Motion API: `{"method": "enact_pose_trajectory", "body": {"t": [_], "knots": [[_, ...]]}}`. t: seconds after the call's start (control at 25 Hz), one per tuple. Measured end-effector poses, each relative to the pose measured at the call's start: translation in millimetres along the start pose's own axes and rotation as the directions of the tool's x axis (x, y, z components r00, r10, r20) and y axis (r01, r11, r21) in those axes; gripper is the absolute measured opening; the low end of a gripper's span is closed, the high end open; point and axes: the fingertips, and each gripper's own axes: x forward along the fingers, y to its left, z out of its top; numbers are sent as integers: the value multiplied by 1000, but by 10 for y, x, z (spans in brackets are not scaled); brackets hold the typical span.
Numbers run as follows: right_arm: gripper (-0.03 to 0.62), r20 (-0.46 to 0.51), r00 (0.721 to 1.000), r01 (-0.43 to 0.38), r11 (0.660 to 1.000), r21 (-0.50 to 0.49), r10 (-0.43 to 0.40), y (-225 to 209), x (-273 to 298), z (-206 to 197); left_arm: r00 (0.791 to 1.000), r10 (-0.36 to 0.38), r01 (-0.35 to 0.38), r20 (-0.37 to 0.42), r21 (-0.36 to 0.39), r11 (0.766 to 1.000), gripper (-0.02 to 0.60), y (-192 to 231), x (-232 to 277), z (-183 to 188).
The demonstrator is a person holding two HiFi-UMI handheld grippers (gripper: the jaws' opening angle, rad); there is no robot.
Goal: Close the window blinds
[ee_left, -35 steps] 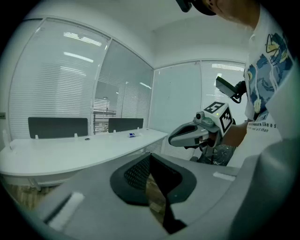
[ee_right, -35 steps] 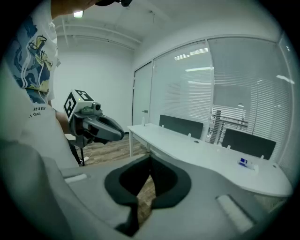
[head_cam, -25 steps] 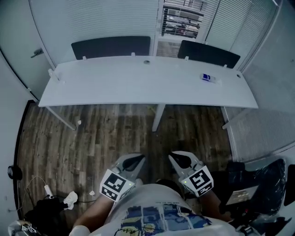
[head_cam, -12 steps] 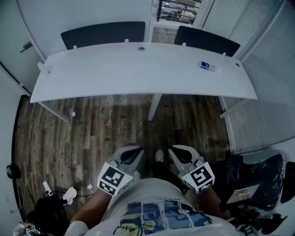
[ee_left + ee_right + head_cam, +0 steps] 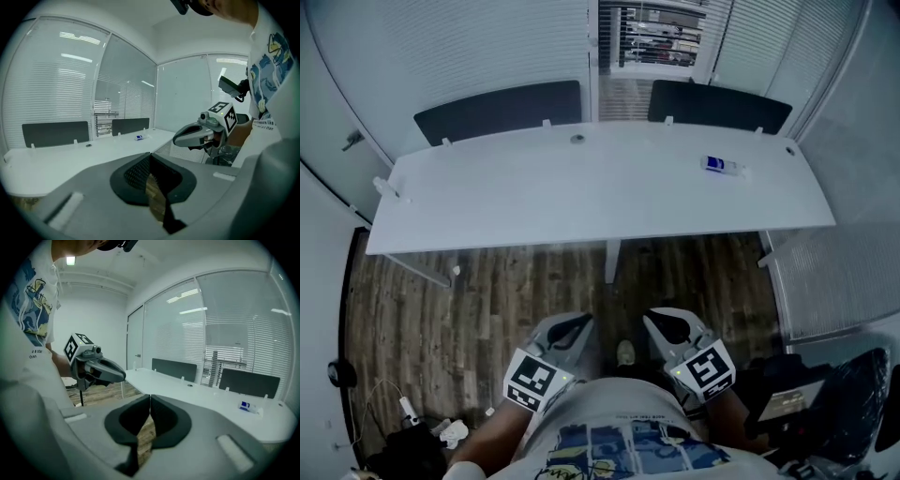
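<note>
Scene in a glass-walled office, with the long white desk (image 5: 581, 197) as reference. The person stands on the near side of the desk, over the wood-plank floor (image 5: 487, 291), holding both tools close to the body and pointing them toward the desk. The left gripper (image 5: 570, 328) has its jaws pressed together with nothing between them. The right gripper (image 5: 668, 326), just beside it, is likewise clenched and empty. Neither touches the desk. The window blinds (image 5: 652, 37) hang beyond the far edge of the desk, well apart from both grippers. In the narrow middle section the slats stand open, so shapes behind the glass show through, while the wider sections on either side look closed. Two dark screens (image 5: 497, 110) stand upright along the desk's far edge. A small blue-and-white item (image 5: 720, 165) lies on the desk toward its right end.
</note>
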Motion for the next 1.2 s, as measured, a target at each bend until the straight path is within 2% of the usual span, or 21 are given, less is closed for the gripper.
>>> {"method": "enact_pose_trajectory", "body": {"t": [0.12, 0.36, 0.64, 0.76, 0.96, 1.04, 1.2], "knots": [[5, -7, 1000, -13, 1000, -7, 13, -371, 50, -19, 1000, 10, -10, 8, -2, 1000, 6, 62, 359, 158], [23, -16, 1000, -17, 994, -109, 15, -1001, 75, -49, 999, 48, -48, 25, -5, 999, 18, 156, 1007, 335], [31, -31, 999, -16, 995, -99, 13, -1489, 165, -132, 997, 79, -79, 6, 23, 997, 32, 331, 1353, 492], [31, -21, 1000, -24, 996, -80, 23, -1619, 312, -111, 996, 92, -92, -5, 5, 996, 32, 521, 1440, 491], [31, -41, 999, -19, 997, -70, 16, -1821, 579, -132, 998, 69, -69, -2, -11, 998, 32, 806, 1724, 473], [31, -36, 999, -6, 999, -39, 5, -1912, 676, -47, 999, 54, -54, 8, -6, 999, 32, 938, 1823, 540], [31, -35, 999, 24, 999, -38, -25, -2172, 923, 76, 999, 34, -35, 36, 17, 999, 32, 1256, 2023, 707]]}}
